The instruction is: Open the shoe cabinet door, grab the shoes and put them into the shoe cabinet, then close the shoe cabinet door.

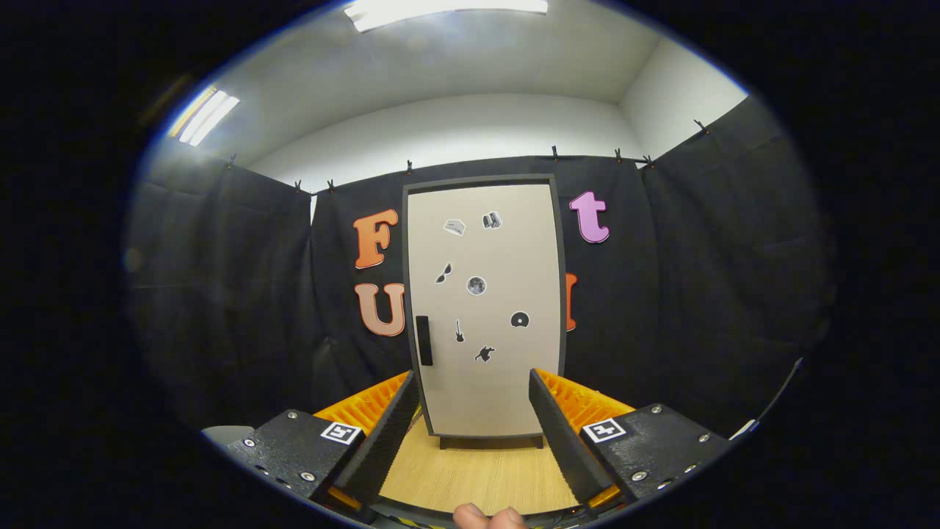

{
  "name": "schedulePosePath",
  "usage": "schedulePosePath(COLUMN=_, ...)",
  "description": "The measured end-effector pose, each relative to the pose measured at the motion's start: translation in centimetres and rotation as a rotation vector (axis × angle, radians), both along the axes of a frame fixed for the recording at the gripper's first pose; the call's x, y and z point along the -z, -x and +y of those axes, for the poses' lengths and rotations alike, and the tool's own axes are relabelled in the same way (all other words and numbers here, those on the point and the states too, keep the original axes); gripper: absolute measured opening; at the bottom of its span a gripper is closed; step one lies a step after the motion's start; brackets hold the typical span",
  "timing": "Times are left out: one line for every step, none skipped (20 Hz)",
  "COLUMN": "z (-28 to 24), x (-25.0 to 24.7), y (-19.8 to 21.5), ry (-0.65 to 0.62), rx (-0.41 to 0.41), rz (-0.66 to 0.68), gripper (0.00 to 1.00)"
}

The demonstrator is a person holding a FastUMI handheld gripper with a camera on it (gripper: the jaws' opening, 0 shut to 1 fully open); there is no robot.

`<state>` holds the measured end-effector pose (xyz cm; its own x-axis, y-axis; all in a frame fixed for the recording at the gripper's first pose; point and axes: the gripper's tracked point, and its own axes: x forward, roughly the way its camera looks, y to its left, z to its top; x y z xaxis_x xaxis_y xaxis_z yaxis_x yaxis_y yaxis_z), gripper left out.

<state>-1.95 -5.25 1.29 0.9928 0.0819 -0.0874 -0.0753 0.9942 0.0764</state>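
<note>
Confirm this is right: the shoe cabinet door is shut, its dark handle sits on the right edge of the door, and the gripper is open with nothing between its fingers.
One detail is wrong. In the gripper view the dark handle sits on the left edge of the shoe cabinet door, not the right. The rest holds: the door is shut, and the gripper is open with nothing between its fingers.

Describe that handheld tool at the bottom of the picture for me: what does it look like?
It is a two-finger gripper. Each finger is a long wedge with a ribbed inner face, mounted on a dark angular block studded with small silver screws. Each block carries a square black-and-white marker. Fingertips of the person's hand peek up beneath it.
</note>
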Motion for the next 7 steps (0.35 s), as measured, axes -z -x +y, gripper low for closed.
schedulePosePath(z=-0.3, x=0.1, y=0.0, ry=-0.004, rx=0.003, rz=0.002, gripper=0.94)
schedulePosePath(z=-0.5, x=0.3, y=-0.1, ry=-0.008, rx=0.006, rz=0.005, gripper=0.94)
schedulePosePath(z=-0.8, x=0.4, y=-0.1, ry=-0.015, rx=0.008, rz=0.007, gripper=0.94)
schedulePosePath(z=-1.0, x=0.5, y=-0.2, ry=-0.021, rx=0.009, rz=0.011, gripper=0.94)
schedulePosePath(z=-1.2, x=0.6, y=-0.3, ry=-0.025, rx=0.012, rz=0.016, gripper=0.94)
schedulePosePath(z=-1.4, x=0.7, y=-0.4, ry=-0.028, rx=0.013, rz=0.019, gripper=0.94)
schedulePosePath(z=-1.5, x=0.8, y=-0.6, ry=-0.029, rx=0.015, rz=0.020, gripper=0.94)
